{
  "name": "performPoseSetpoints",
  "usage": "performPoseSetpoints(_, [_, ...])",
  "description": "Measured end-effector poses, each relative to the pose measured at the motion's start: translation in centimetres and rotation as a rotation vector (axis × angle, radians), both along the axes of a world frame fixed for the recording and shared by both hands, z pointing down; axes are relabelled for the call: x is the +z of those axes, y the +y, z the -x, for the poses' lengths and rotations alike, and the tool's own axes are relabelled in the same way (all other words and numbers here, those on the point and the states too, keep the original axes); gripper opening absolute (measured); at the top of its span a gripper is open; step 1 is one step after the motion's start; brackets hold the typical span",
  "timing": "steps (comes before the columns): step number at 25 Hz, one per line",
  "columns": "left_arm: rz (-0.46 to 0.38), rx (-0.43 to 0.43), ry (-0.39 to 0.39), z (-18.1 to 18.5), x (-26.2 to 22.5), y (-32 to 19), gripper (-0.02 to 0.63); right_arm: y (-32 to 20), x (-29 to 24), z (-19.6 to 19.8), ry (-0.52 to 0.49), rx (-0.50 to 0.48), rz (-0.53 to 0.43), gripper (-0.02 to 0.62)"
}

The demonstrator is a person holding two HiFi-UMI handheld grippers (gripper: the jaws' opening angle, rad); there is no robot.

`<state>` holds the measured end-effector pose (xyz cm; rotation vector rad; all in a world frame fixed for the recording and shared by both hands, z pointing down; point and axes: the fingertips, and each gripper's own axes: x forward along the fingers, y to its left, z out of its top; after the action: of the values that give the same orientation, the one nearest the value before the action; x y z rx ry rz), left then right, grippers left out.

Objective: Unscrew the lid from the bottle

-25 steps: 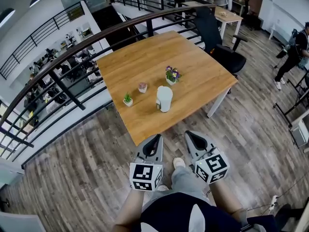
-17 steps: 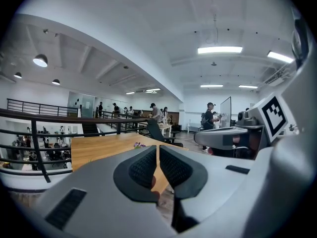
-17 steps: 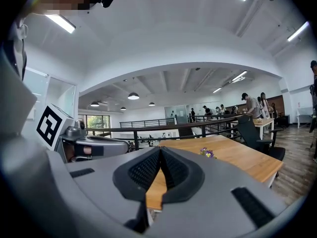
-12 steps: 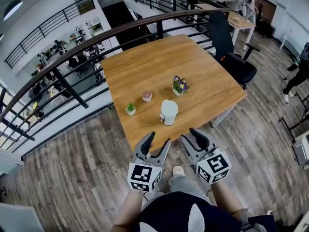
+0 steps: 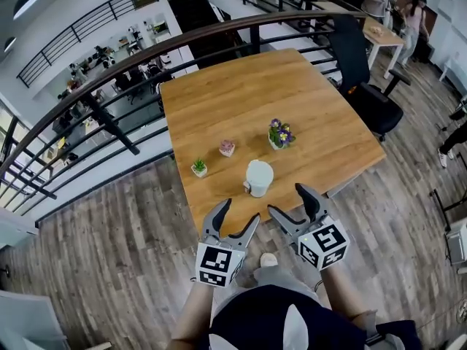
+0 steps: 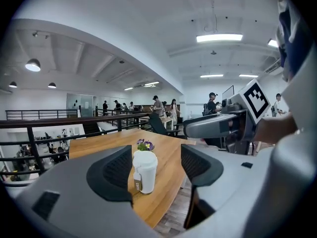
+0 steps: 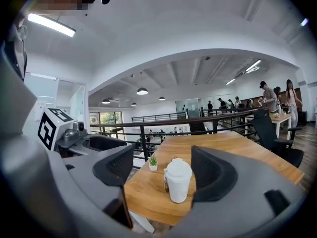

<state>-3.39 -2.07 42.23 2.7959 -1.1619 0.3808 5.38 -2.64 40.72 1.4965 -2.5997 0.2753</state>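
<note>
A white bottle [image 5: 258, 178] with a domed white lid stands upright near the front edge of the wooden table [image 5: 219, 100]; it also shows as the bottle [image 6: 144, 171] in the left gripper view and the bottle [image 7: 177, 179] in the right gripper view. My left gripper [image 5: 234, 214] hovers just short of the table's front edge, its jaws opening with nothing between them. Level with it on the right, my right gripper [image 5: 290, 201] is also opening and empty. The bottle stands some way beyond both, untouched.
On the table stand a purple-flower pot [image 5: 279, 135], a small pink pot [image 5: 227, 148] and a small green plant [image 5: 198, 168]. A black railing [image 5: 109, 64] runs behind the table, and a black office chair [image 5: 365, 71] stands at its right. People stand far off.
Both grippers went from shut to open and came forward to the table's front edge. The table and bottle now sit closer below me.
</note>
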Motion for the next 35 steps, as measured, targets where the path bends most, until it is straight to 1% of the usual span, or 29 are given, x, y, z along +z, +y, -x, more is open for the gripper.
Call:
performPoseSetpoints(2, [0.013,-0.009,-0.028,-0.4,1.1,-0.8,0.304,-0.9,0.3,-0.3,0.008,-0.021,0.015,0.364])
performPoseSetpoints(4, [0.017,-0.033,-0.05,-0.7,2.1,-1.8,0.308,-1.7,0.6,-0.5,0.015,-0.046,0.025,0.365])
performPoseSetpoints(7, [0.015,-0.083,-0.06,-0.9,3.2,-3.0,0.31,-3.1,1.3,-1.0,0.038,-0.074,0.036,0.364])
performPoseSetpoints(13, [0.044,-0.124,-0.102,-1.2,6.0,-4.0,0.311,-5.2,2.4,-1.0,0.078,-0.156,0.059,0.362])
performPoseSetpoints(18, [0.08,-0.13,-0.147,-1.6,8.0,-4.8,0.311,-6.5,4.2,-0.2,0.116,-0.217,0.116,0.37])
performPoseSetpoints(24, [0.129,-0.134,-0.167,-1.9,10.6,-6.6,0.313,-8.4,6.2,0.8,0.14,-0.254,0.178,0.376])
performPoseSetpoints(29, [0.17,-0.127,-0.197,-2.3,12.6,-7.5,0.314,-9.4,7.9,1.5,0.203,-0.314,0.234,0.38])
performPoseSetpoints(31, [0.184,-0.115,-0.209,-2.5,13.2,-8.2,0.316,-9.9,8.4,1.9,0.229,-0.336,0.254,0.413])
performPoseSetpoints(35, [0.212,-0.088,-0.231,-3.2,14.8,-9.3,0.321,-11.1,9.5,2.3,0.275,-0.371,0.281,0.428])
